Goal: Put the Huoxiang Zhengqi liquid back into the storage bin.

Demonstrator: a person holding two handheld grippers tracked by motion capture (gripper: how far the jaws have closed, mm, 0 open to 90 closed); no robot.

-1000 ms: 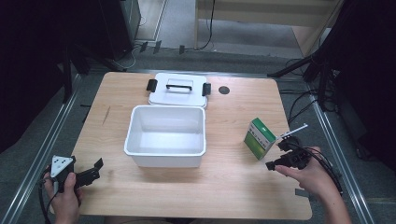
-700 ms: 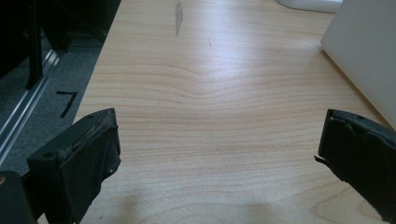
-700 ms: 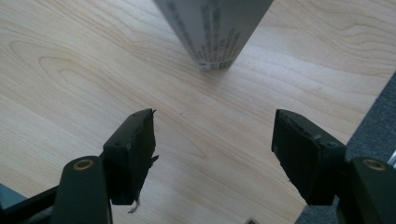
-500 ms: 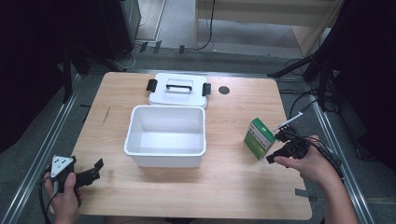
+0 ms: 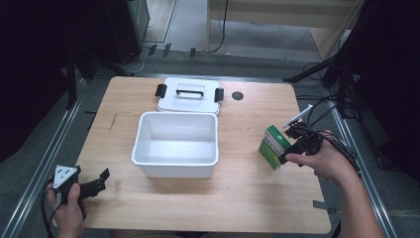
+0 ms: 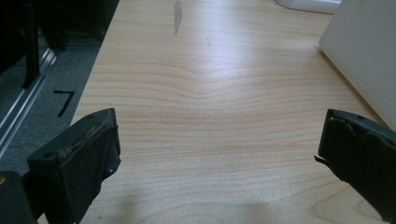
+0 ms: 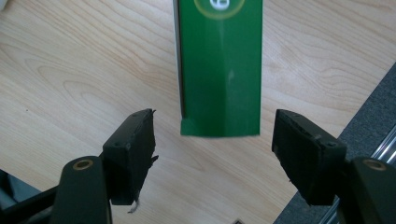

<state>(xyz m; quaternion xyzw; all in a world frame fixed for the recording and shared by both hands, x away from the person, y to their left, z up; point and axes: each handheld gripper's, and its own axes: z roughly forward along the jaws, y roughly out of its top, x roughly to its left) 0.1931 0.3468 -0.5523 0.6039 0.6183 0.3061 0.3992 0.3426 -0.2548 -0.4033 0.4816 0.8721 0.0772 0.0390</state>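
Wooden table (image 5: 247,198) | green box (image 5: 274,146) stood right of white bin (image 5: 176,144) | right gripper (image 5: 297,146) held spread, box end just ahead, ungripped | left gripper (image 5: 96,184) spread, idle | risk: box could be toppled by a jaw.

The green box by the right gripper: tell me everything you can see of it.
The green box is a small carton, apparently cardboard, with green faces, a paler printed side panel and a white round mark on one face. It stands on the wooden table, right of the white bin and apart from it. The right gripper lines up on it, jaws open just short of its near end, touching nothing.
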